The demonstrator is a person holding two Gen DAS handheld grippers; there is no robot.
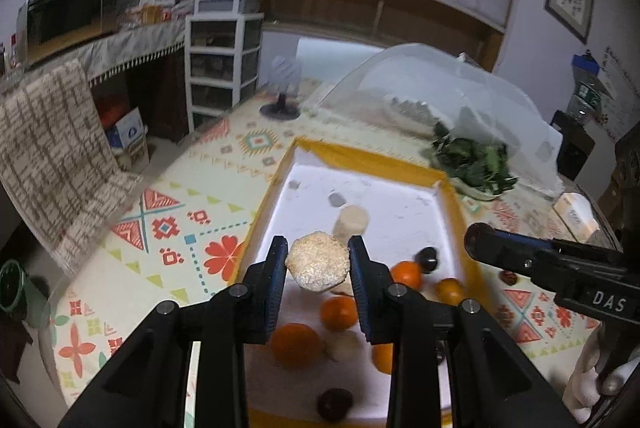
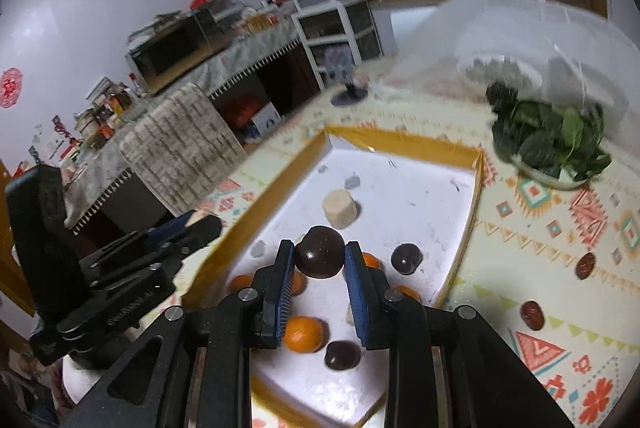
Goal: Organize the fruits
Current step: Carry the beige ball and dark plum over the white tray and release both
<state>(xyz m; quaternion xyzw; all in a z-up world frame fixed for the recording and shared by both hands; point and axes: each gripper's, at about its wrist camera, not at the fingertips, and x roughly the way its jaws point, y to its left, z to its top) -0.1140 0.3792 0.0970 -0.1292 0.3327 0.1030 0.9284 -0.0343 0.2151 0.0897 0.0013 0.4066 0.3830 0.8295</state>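
Note:
My left gripper (image 1: 318,262) is shut on a pale, grainy round piece (image 1: 317,265) and holds it above the white tray with yellow walls (image 1: 400,211). My right gripper (image 2: 319,256) is shut on a dark round fruit (image 2: 319,256) above the same tray (image 2: 420,195). In the tray lie several oranges (image 1: 295,344) (image 2: 303,334), dark fruits (image 1: 335,404) (image 2: 406,258) and a pale cylinder piece (image 1: 351,220) (image 2: 339,208). The right gripper also shows at the right of the left wrist view (image 1: 476,242). Two red dates (image 2: 585,265) (image 2: 532,314) lie on the tablecloth right of the tray.
A dish of green leaves (image 1: 472,159) (image 2: 548,143) and a white mesh food cover (image 1: 432,87) stand behind the tray. A small fan (image 1: 282,83) stands at the table's far edge. Drawer units (image 1: 224,63) and a draped chair (image 1: 52,147) are to the left.

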